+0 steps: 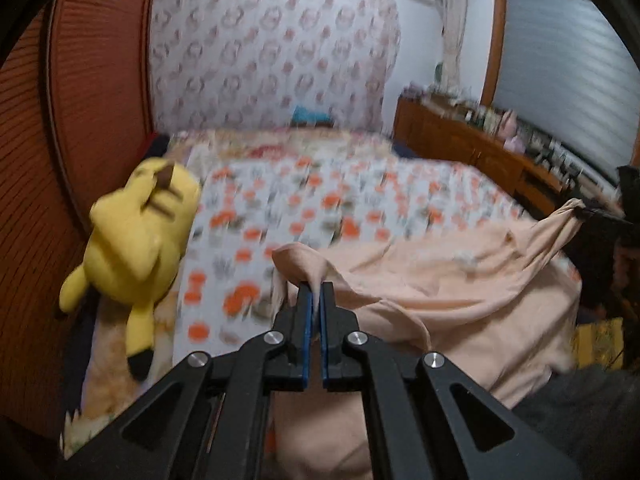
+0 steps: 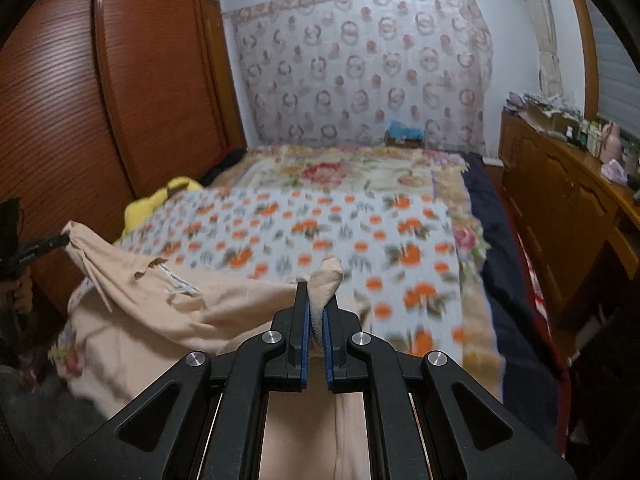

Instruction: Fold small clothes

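Your left claw point(image 1: 316, 294) and right claw point(image 2: 316, 300) each clench a corner of the peach garment point(image 1: 440, 280), stretched above the bed point(image 2: 320, 220) near its front edge. Uneven pull could slip a corner free, spoiling the fold.

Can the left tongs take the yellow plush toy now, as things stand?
Probably not. The left tongs are shut on the peach garment, so they must release first. The plush toy lies uncovered to their left.
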A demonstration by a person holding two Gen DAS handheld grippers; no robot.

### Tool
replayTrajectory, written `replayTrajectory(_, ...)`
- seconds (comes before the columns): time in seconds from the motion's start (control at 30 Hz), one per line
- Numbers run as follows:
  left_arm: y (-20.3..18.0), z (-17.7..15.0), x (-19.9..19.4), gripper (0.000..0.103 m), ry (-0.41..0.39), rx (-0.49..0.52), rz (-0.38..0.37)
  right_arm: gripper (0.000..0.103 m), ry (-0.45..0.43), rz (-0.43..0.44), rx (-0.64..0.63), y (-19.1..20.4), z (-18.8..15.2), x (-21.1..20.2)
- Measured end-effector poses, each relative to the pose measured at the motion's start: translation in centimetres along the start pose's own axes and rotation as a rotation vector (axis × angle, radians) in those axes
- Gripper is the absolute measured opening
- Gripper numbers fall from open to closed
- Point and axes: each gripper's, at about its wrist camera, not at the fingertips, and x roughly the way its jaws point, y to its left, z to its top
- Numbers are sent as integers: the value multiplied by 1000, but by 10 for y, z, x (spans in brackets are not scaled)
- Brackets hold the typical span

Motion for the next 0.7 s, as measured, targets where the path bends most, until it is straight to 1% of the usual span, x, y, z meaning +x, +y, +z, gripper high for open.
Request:
replayTrajectory(0.1, 5, -19, 7, 0, 39, -28, -10, 3, 74, -33, -23, 2, -22, 5)
replayTrajectory(0.23, 8, -35, 22, 0, 87, -47, 18, 3, 147, -58, 17, -11, -48, 25)
replayTrajectory(0.3, 5, -36, 23, 0, 82, -38, 31, 3, 157, -66, 18, -15, -57, 29)
replayTrajectory(0.4, 3, -34, 22, 0, 77, -38, 27, 4, 166, -73, 27, -19, -60, 35)
replayTrajectory(0.47, 0, -33, 23, 0, 94, -4, 32, 4, 175, -84, 7, -16, -61, 36)
replayTrajectory(0.53, 1, -31, 22, 1, 93, 9, 43, 5, 177, -91, -7, -15, -60, 34)
replayTrajectory(0.57, 1, -30, 21, 3, 96, 10, 47, 7, 178, -97, -9, -14, -60, 34)
replayTrajectory(0.63, 3, -25, 20, 9, 101, 15, 69, 10, 179, -107, -6, -15, -57, 33)
replayTrajectory(0.67, 5, -23, 21, 12, 102, 15, 87, 11, 179, -113, -2, -16, -55, 31)
replayTrajectory(0.7, 7, -22, 22, 13, 101, 11, 89, 11, 171, -121, -3, -17, -53, 29)
